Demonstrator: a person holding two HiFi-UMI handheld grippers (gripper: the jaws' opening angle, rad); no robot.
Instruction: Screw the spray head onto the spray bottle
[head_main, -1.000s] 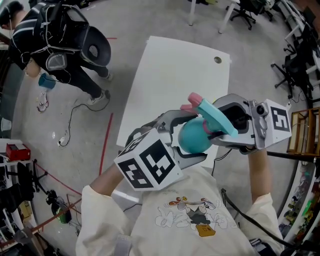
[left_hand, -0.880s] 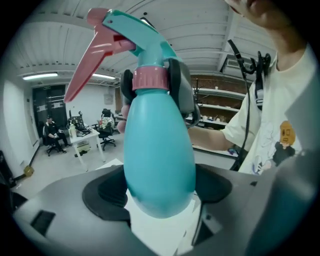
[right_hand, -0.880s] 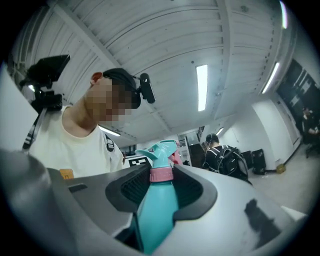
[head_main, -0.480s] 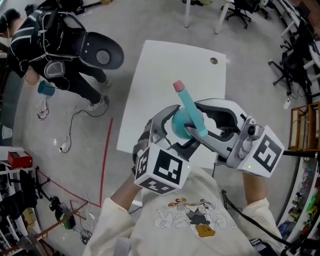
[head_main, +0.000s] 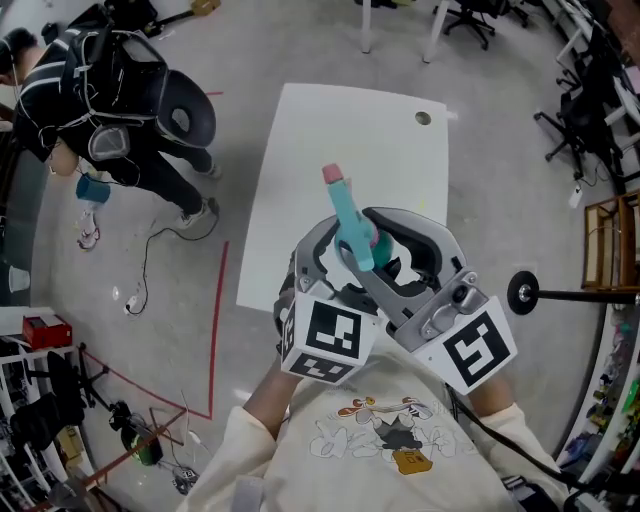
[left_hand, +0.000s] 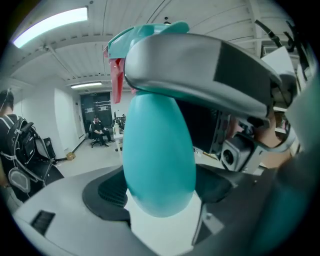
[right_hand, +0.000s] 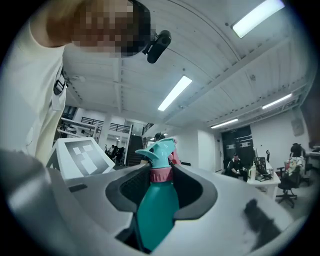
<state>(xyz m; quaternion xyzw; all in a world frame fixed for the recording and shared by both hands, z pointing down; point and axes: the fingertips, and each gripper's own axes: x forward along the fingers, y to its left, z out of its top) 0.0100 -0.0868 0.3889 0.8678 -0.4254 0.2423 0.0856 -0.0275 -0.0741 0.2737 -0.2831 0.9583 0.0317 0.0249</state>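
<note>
The left tool (left_hand: 160, 187) stands wide, its two pads pressed against the fat body of a teal plastic spray bottle (left_hand: 159, 160), which it holds up in front of the person's chest. The right tool (right_hand: 161, 182) is partly closed higher up, with a pad on either side of the pink collar (right_hand: 161, 174) at the bottle's neck. Above the collar sits the teal trigger spray head (head_main: 352, 218), on top of the bottle; its pink nozzle tip (head_main: 332, 174) points away from the person. Whether the collar is threaded fully home cannot be told.

In the head view both tools and the bottle are off the white rectangular tabletop (head_main: 300, 170), which lies below and beyond them. On the grey floor (head_main: 500, 150) to the left of the tabletop, a person in dark clothes (head_main: 110, 90) bends forward.
</note>
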